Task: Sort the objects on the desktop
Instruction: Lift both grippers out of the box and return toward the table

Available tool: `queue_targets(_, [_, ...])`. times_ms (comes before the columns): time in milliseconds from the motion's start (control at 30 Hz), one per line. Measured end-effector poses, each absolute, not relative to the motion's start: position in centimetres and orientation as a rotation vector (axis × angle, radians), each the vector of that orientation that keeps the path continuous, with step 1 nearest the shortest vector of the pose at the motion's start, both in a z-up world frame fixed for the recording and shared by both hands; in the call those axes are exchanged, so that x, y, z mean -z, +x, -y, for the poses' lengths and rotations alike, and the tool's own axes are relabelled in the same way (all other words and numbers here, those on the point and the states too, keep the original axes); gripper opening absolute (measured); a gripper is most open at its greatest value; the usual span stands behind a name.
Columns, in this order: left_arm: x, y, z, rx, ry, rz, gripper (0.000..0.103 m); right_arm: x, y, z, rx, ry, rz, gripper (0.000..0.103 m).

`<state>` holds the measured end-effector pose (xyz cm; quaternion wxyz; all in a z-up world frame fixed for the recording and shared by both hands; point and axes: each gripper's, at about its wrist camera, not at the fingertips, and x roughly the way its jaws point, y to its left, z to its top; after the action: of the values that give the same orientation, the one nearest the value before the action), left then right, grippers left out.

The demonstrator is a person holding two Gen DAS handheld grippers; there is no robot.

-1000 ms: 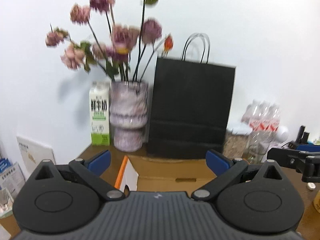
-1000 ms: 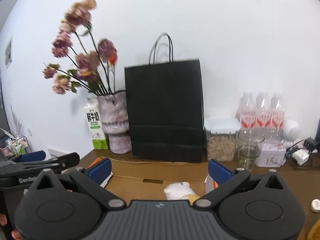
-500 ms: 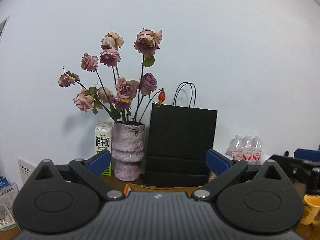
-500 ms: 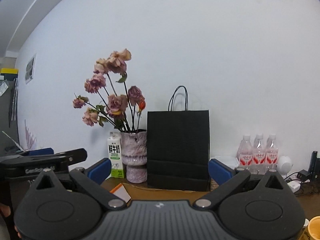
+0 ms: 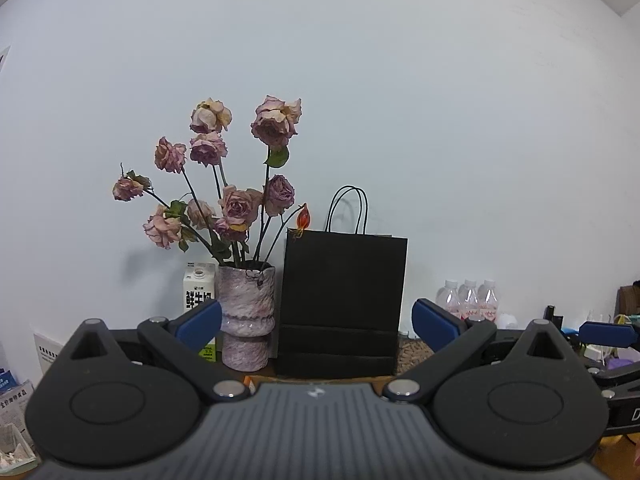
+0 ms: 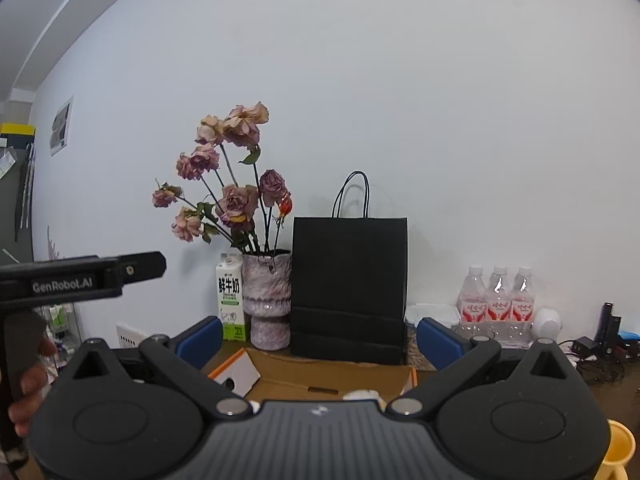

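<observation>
Both hand-held grippers, left hand-held gripper (image 5: 316,320) and right hand-held gripper (image 6: 319,334), sit wide open with nothing between the blue pads. Open cardboard box (image 6: 332,376) sits low-center in the right view, in front of the black paper bag (image 6: 349,288) and rose vase (image 6: 266,300).

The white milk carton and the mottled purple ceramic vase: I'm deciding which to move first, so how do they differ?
The white milk carton is a slim, straight-sided box with green and black print; the mottled purple ceramic vase is round, wider and pinched at a waist. The carton is capped shut, while the vase is open-topped and holds wilted pink roses. Both stand upright side by side against the wall, left of the black paper bag.
</observation>
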<state>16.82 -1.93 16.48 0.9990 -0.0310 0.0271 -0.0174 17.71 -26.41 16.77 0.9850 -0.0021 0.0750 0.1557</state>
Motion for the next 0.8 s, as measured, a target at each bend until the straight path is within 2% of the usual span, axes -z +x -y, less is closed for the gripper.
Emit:
queue_targets(467, [-12.6, 9.2, -0.3, 0.023, -0.021, -0.126, 0.103, -12.6, 11.0, 26.0, -0.316, -0.012, -0.248, 0.103])
queue_targets(800, [-8.3, 5.8, -2.0, 0.003, -0.016, -0.242, 0.103, -8.0, 7.9, 24.2, -0.348, -0.022, -0.367, 0.103])
